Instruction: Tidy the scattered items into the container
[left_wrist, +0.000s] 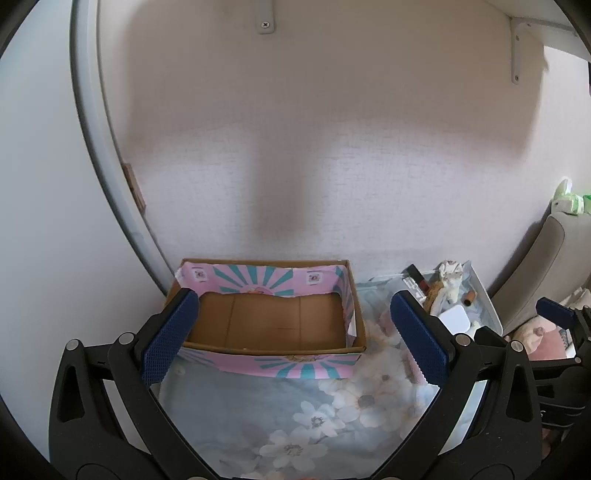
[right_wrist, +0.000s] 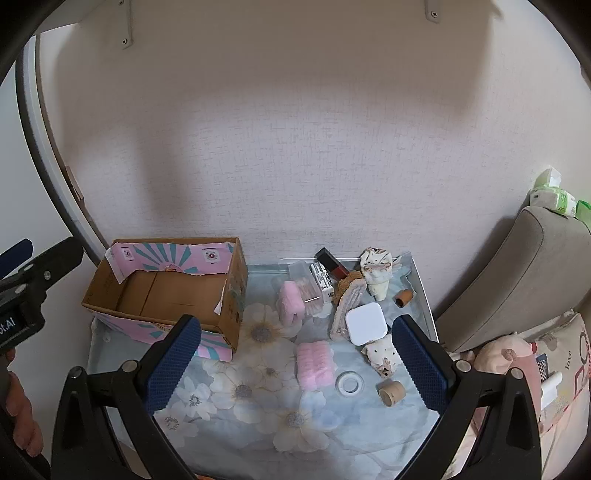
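1. Cardboard box (right_wrist: 166, 291), lined with pink and teal paper, sits empty at the left end of the counter (right_wrist: 229, 424), against the wall.
2. Scattered to its right on the floral cloth: a pink foam roller (right_wrist: 316, 363), a white square case (right_wrist: 366, 324), a clear tape ring (right_wrist: 349, 383), a small wooden cylinder (right_wrist: 391, 392) and a dark red lipstick (right_wrist: 332, 266).
3. Right claw (right_wrist: 295, 363) hovers wide open above them, gripping nothing.
4. Left claw (left_wrist: 291, 332) is open too, in front of the box.
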